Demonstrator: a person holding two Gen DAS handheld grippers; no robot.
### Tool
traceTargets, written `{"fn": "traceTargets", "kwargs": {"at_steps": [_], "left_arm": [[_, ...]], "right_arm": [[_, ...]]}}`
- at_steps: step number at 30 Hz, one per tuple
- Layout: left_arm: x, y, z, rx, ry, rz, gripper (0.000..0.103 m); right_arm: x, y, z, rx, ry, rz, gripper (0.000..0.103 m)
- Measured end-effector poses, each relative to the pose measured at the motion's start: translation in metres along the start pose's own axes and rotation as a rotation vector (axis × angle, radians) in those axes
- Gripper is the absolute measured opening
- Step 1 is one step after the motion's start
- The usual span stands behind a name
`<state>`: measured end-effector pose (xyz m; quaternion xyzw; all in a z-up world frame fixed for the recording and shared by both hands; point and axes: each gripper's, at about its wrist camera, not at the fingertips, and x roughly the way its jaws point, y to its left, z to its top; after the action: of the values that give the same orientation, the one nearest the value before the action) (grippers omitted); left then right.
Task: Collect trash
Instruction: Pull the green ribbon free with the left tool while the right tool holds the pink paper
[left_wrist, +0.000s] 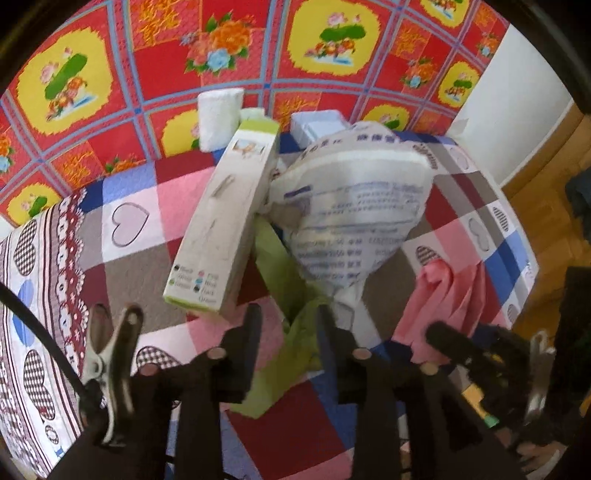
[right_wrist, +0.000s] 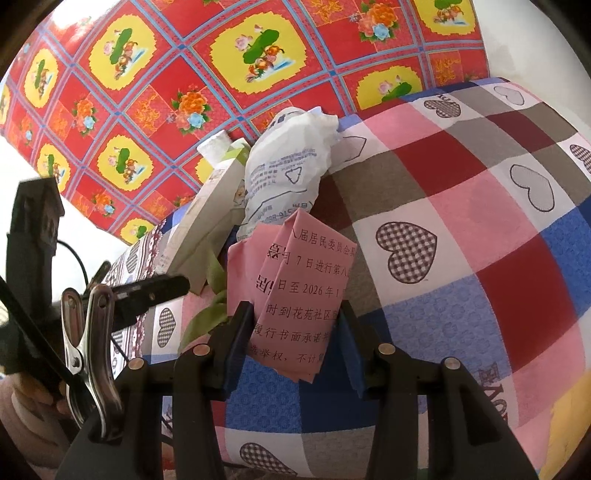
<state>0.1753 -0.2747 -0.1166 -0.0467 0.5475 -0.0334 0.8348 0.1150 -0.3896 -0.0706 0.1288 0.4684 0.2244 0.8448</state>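
Observation:
My left gripper (left_wrist: 289, 314) points down at the bed, open, with a strip of crumpled green paper (left_wrist: 295, 332) lying loose between its jaws. Just beyond it are a long white box with green ends (left_wrist: 225, 218) and a crumpled white printed bag (left_wrist: 354, 206). My right gripper (right_wrist: 294, 308) is shut on a folded pink printed sheet (right_wrist: 299, 273), which stands up between the pads. The same pink sheet (left_wrist: 447, 295) shows at the right of the left wrist view. The box (right_wrist: 207, 221) and the bag (right_wrist: 284, 170) lie behind the sheet.
A patchwork quilt with hearts (right_wrist: 480, 206) covers the bed. A red and yellow floral cloth (left_wrist: 155, 66) rises behind it. A white tissue pack (left_wrist: 219, 118) and a pale blue box (left_wrist: 317, 123) sit at the back. Wooden floor (left_wrist: 546, 177) lies beyond the right edge.

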Motion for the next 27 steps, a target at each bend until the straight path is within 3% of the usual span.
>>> {"fn": "traceTargets", "kwargs": {"at_steps": [5,8,14,21,22,24,27], "left_arm": [[0.017,0.007,-0.004,-0.034,0.045,-0.013,0.052],[0.029,0.006,-0.005,-0.043,0.059,-0.045,0.053],[0.053,-0.014,-0.009,0.022,0.117,-0.042,0.053],[0.060,-0.037,-0.012,0.097,0.073,0.044,0.054],[0.061,-0.039,-0.013,0.105,0.065,0.057,0.052],[0.061,-0.045,-0.014,0.123,0.046,0.077,0.031],[0.062,-0.046,-0.015,0.116,0.040,0.059,0.019]], "right_arm": [[0.003,-0.005,0.000,0.019,0.006,0.000,0.046],[0.004,-0.008,0.000,0.026,0.010,-0.005,0.046],[0.004,-0.016,-0.003,0.046,0.016,-0.015,0.047],[0.004,-0.022,-0.005,0.068,0.019,-0.010,0.047],[0.004,-0.022,-0.005,0.071,0.018,-0.009,0.047],[0.004,-0.023,-0.006,0.075,0.018,-0.009,0.047],[0.003,-0.024,-0.006,0.081,0.021,-0.010,0.047]]}}
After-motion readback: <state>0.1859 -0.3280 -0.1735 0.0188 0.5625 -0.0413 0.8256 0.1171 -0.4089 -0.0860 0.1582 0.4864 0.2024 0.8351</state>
